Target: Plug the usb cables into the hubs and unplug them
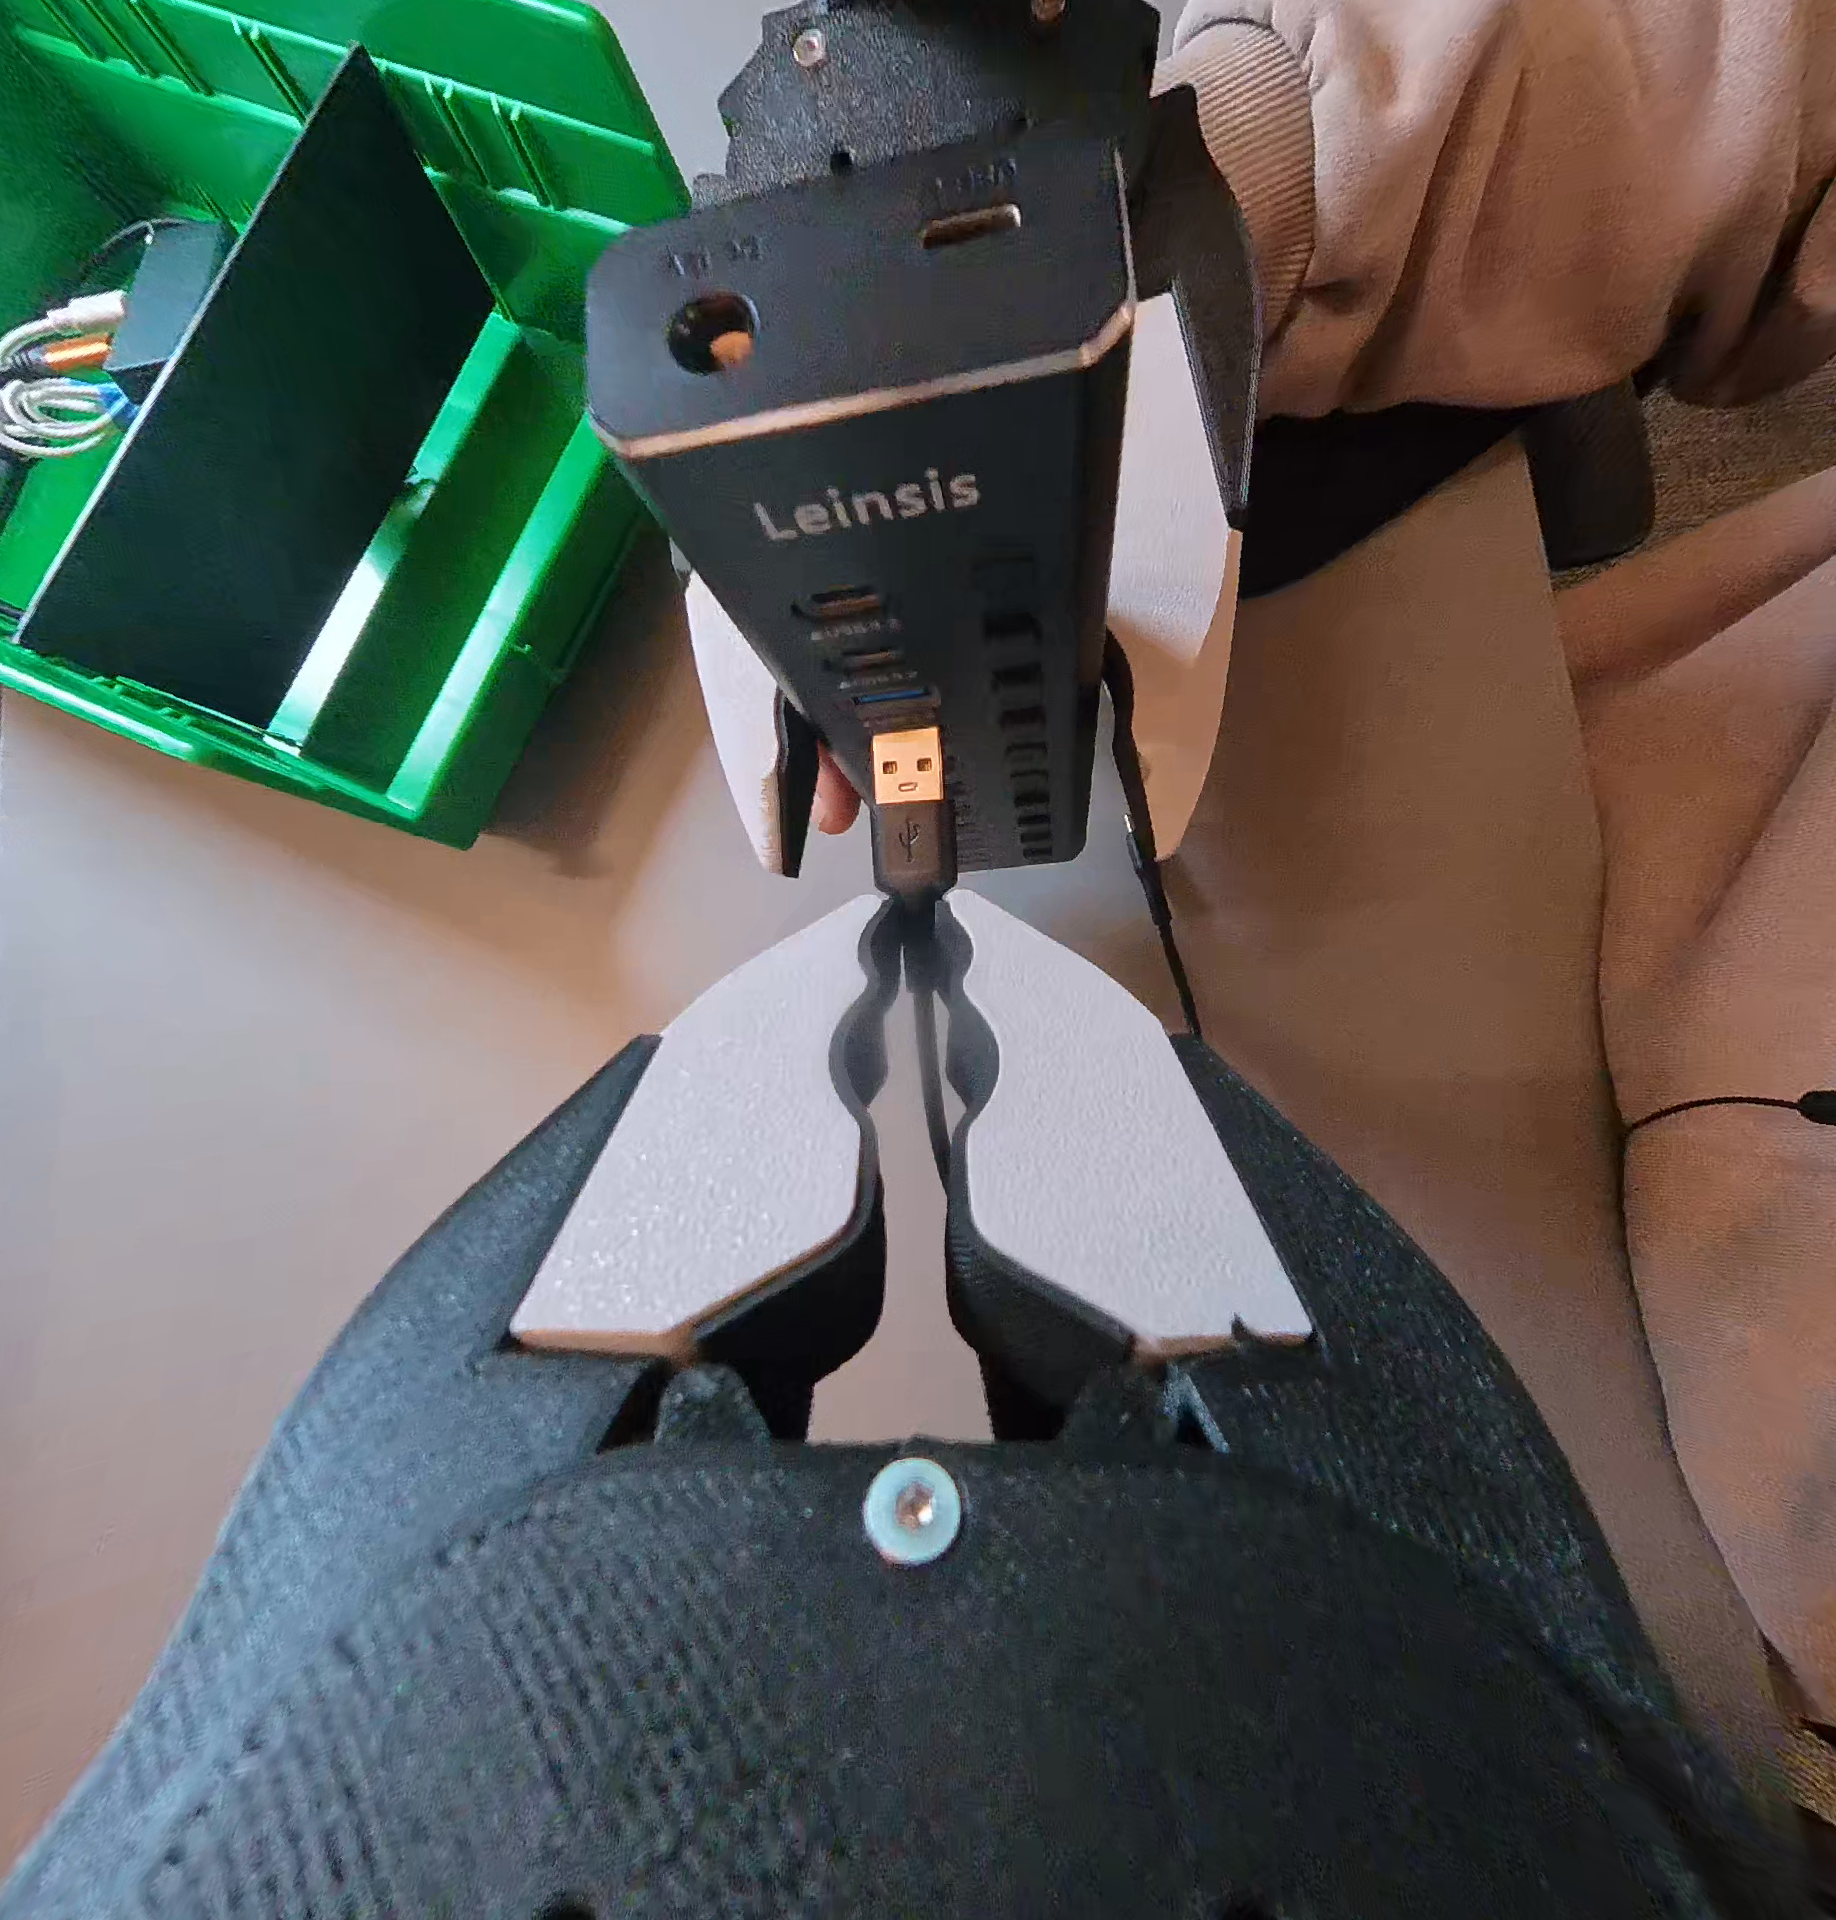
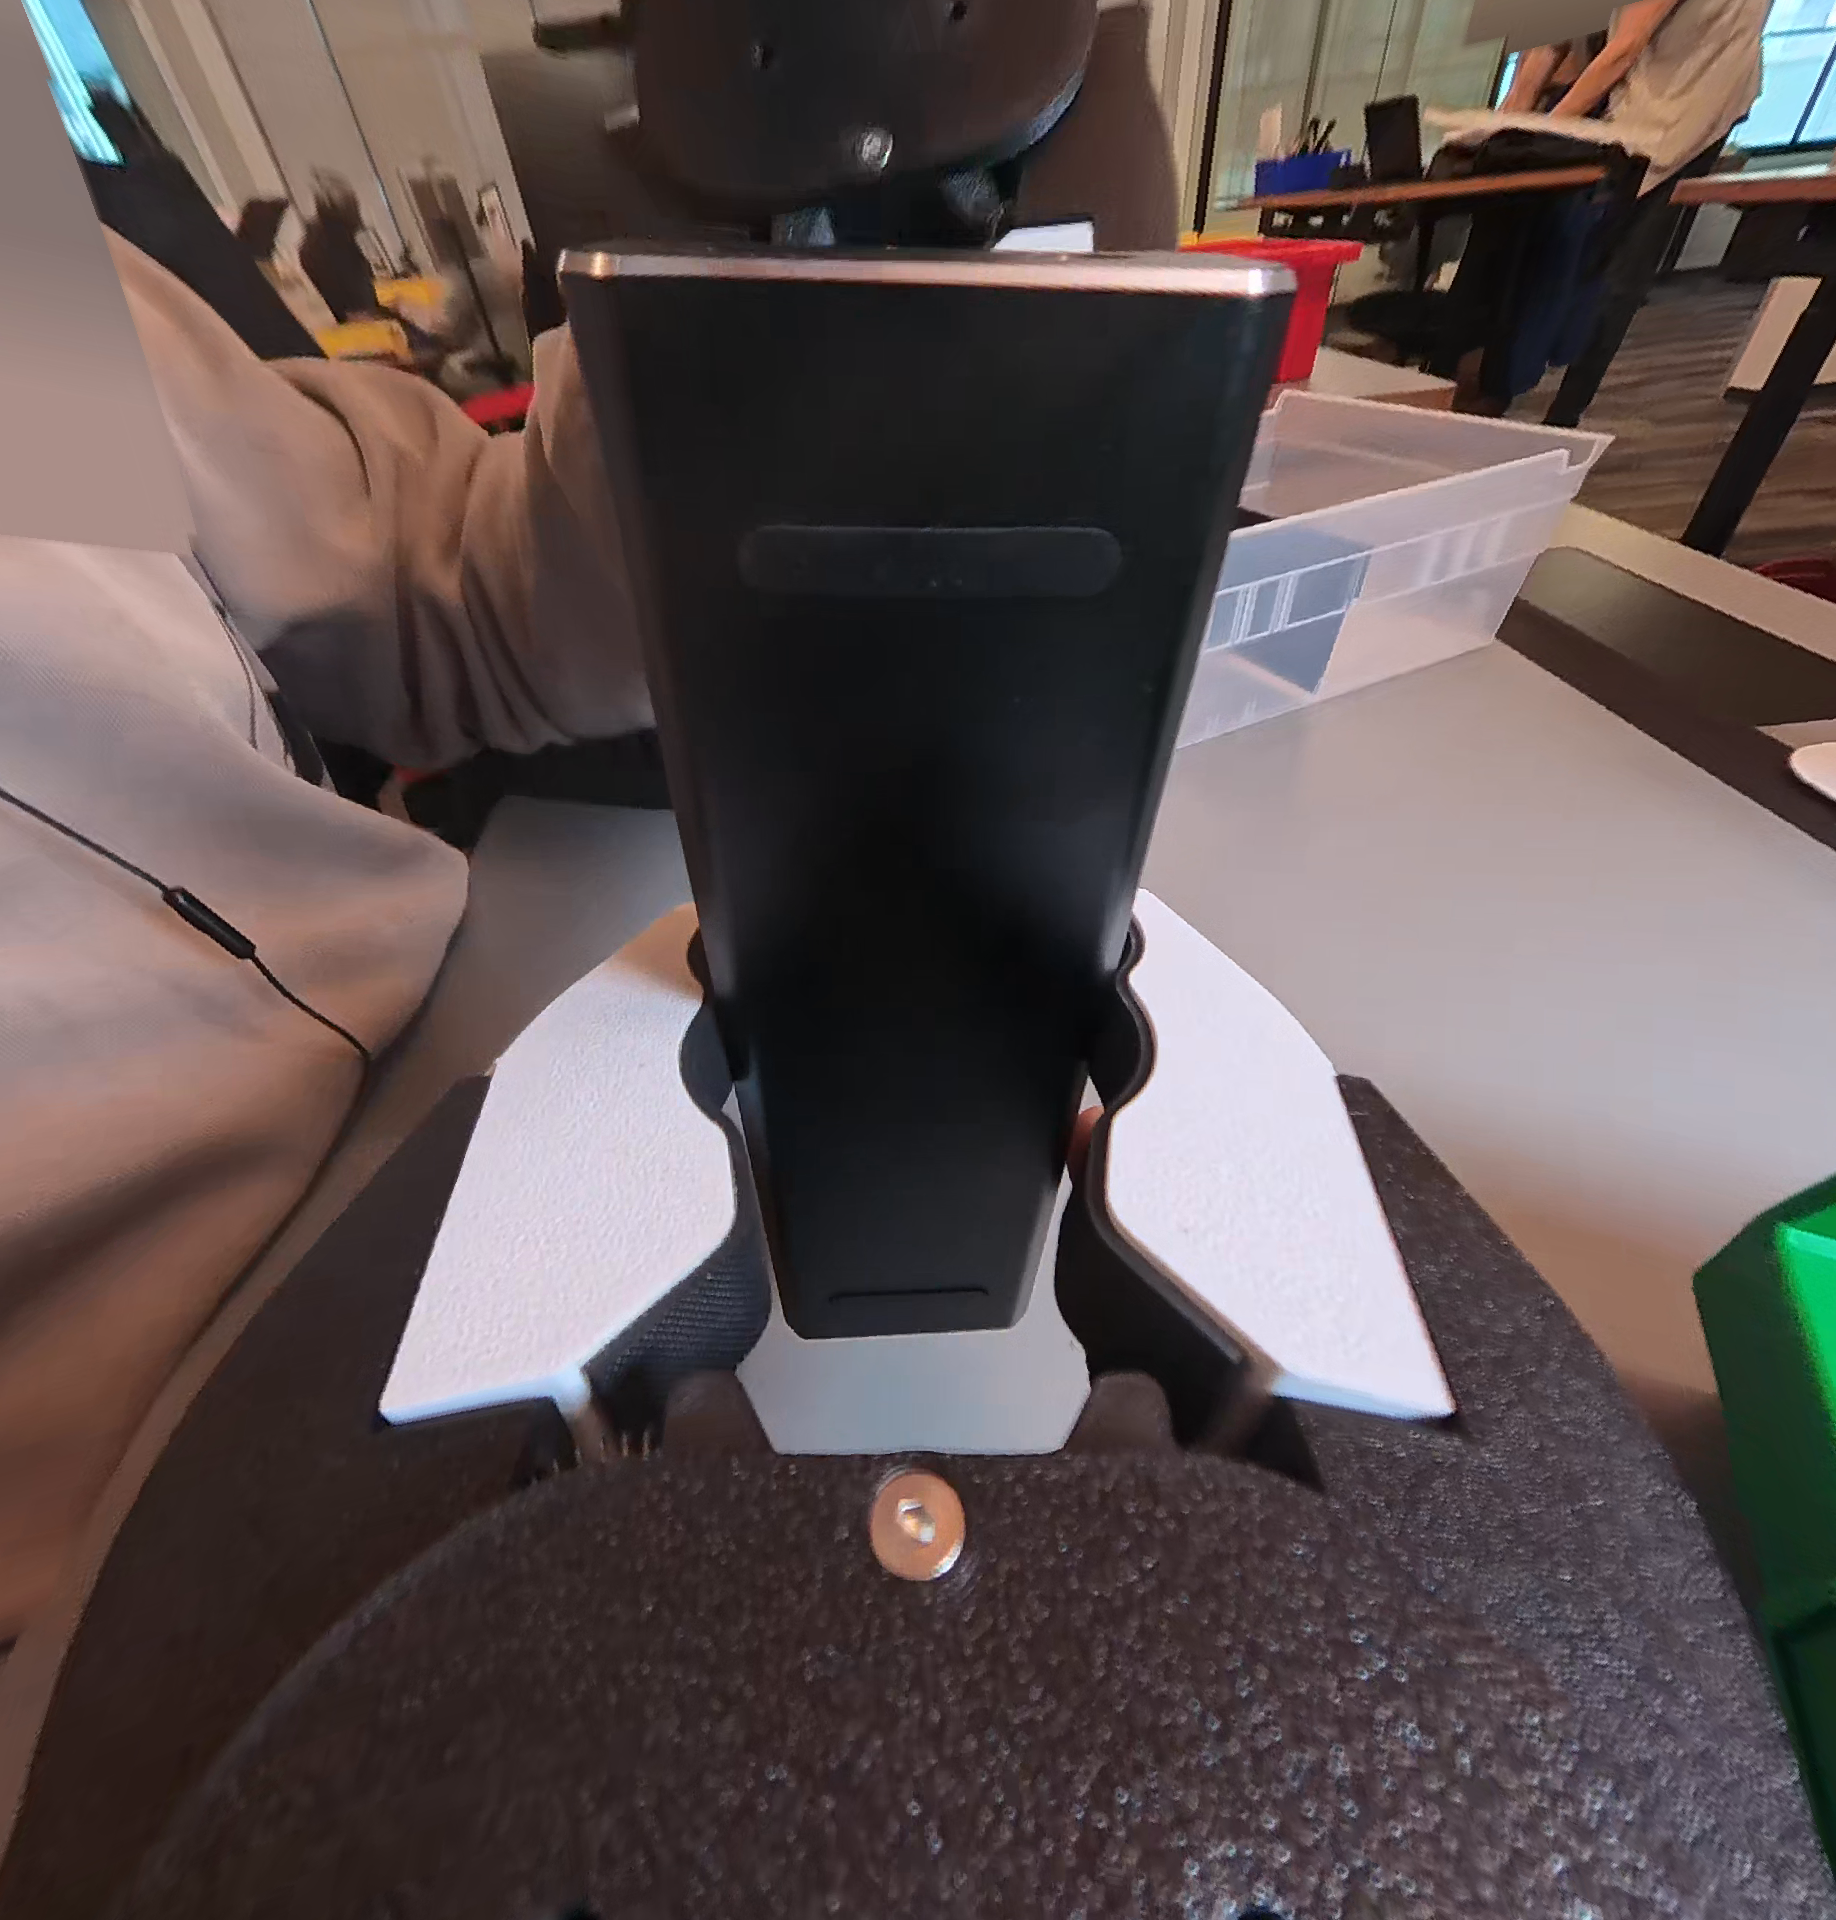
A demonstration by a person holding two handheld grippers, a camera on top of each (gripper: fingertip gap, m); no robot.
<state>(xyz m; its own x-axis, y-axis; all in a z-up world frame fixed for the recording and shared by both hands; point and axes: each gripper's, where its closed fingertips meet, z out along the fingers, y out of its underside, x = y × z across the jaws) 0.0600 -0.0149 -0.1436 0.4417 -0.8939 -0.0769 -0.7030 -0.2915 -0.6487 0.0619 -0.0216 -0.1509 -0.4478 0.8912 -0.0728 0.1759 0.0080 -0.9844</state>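
Note:
My left gripper (image 1: 912, 914) is shut on a black USB cable just behind its plug (image 1: 909, 821). The plug's gold metal end (image 1: 906, 767) lies against the port face of a black USB hub (image 1: 872, 416), next to a blue port (image 1: 896, 701); it is not inside a port. My right gripper (image 2: 919, 997) is shut on that hub (image 2: 914, 644) and holds it above the table with its plain back toward the right wrist camera. The right gripper's white fingers (image 1: 732, 769) show behind the hub in the left wrist view.
A green bin (image 1: 270, 416) with a black divider and coiled cables (image 1: 52, 384) sits at the upper left; its corner (image 2: 1797, 1475) shows at the right. A clear plastic bin (image 2: 1413, 540) stands farther back. A person's beige sleeve (image 1: 1516, 187) and lap are close.

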